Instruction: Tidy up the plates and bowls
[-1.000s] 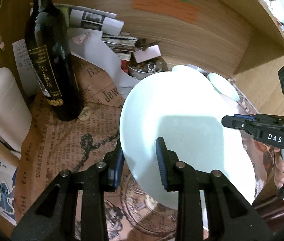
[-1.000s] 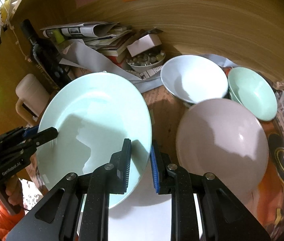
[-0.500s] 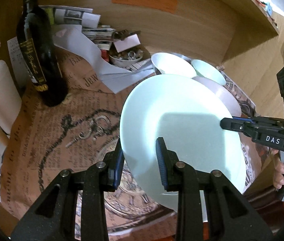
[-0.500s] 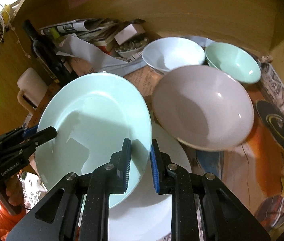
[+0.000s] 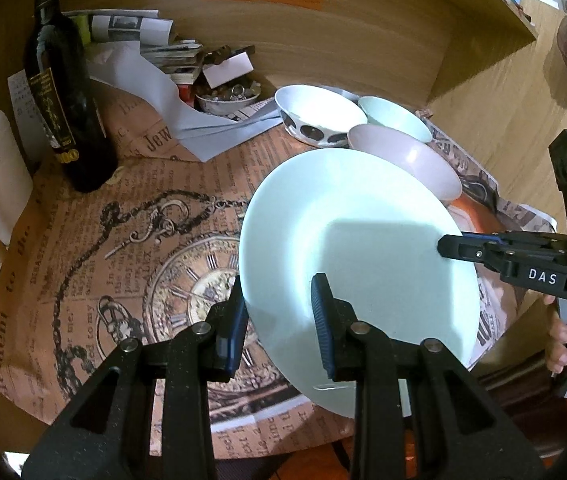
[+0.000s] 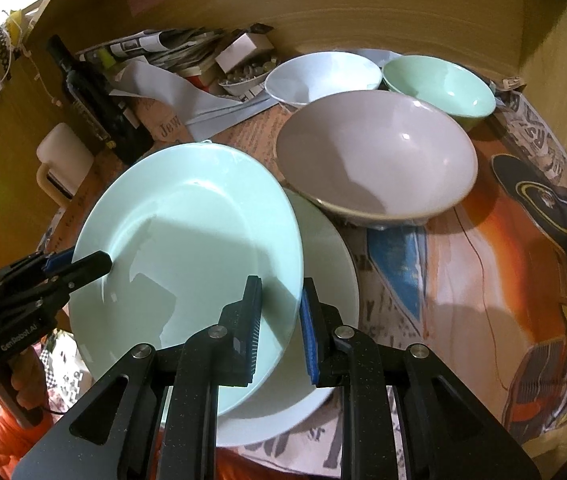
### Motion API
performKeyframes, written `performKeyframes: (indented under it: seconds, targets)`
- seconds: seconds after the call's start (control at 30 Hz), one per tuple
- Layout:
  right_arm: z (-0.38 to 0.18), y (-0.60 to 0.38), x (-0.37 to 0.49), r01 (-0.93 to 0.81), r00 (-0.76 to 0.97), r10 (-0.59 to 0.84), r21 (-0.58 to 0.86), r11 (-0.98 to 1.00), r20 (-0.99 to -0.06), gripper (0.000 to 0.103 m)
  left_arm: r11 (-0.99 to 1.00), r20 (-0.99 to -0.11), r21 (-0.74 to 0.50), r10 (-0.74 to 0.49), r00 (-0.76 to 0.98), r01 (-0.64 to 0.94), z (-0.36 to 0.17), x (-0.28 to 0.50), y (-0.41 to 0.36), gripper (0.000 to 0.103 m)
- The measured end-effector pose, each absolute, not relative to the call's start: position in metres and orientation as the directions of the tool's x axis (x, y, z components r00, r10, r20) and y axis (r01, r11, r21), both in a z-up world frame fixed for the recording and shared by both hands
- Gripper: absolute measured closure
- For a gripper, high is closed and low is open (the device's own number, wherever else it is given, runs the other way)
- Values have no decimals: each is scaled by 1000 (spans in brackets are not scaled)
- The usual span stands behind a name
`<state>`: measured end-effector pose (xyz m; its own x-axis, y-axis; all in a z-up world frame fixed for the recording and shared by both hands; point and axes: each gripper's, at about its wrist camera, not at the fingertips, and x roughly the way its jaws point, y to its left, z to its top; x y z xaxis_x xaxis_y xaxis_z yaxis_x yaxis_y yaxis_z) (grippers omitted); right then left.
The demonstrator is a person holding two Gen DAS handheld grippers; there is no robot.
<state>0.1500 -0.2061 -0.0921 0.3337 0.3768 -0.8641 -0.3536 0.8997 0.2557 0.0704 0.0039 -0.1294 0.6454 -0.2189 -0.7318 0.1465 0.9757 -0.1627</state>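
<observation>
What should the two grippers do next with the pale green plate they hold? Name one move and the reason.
Probably lower the pale green round plate onto the white plate beneath. Left gripper and right gripper both clamp its rim, and it hangs tilted, overlapping that plate.

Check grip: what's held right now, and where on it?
Both grippers, left and right, clamp the pale green plate by its rim, at opposite edges.

A home: wine bottle (image 5: 68, 96), newspapers (image 5: 131, 28), bowls on a cluttered table (image 5: 83, 264)
</observation>
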Motion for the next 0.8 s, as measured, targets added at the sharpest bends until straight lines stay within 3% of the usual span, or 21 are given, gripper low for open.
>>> performKeyframes:
  seconds: [0.8]
  targets:
    - [-103, -221, 139, -326, 310, 361, 259, 909, -879, 86, 978, -767, -138, -207, 608, 159, -146, 69, -15, 73]
